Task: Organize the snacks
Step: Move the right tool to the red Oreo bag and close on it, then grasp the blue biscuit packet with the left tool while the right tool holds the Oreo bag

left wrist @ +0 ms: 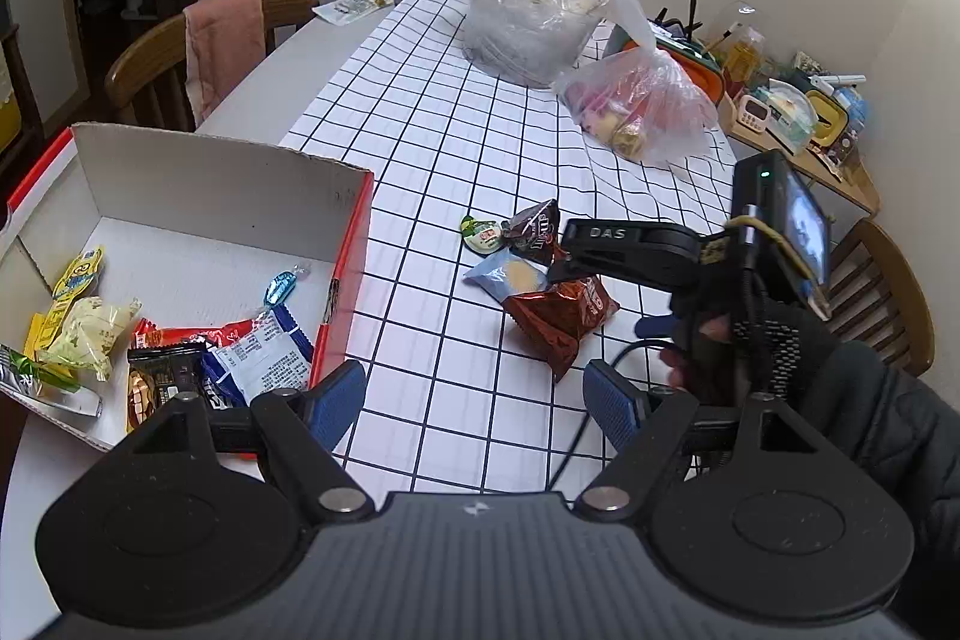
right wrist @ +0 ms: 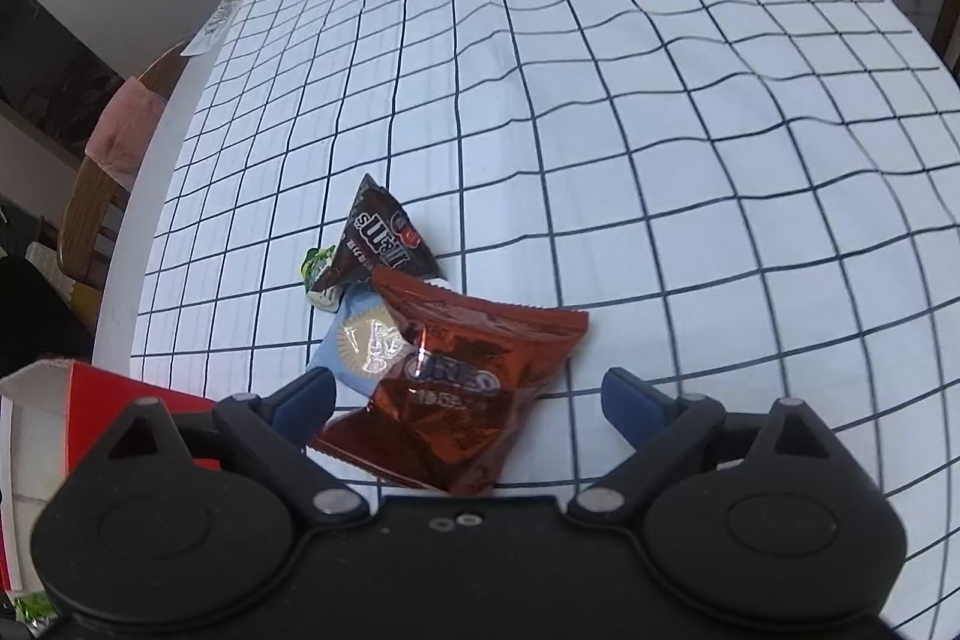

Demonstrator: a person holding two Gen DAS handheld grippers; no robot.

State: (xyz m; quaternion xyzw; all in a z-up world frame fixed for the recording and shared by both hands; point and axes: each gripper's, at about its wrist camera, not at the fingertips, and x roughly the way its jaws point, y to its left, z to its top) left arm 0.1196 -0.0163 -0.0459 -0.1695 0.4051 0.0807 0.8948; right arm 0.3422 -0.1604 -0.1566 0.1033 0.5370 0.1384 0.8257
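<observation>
Checked cloth (left wrist: 456, 112) covered the table. At left, the red-sided box (left wrist: 354, 244) already held several snack packets. The left gripper (left wrist: 477, 400) hovered open and empty beside it. Four snacks remained on the cloth at centre. The right gripper (right wrist: 465, 403) stood wide over the red Oreo packet (right wrist: 462, 382), pads not yet pressing. Sorting appeared roughly half done.
</observation>
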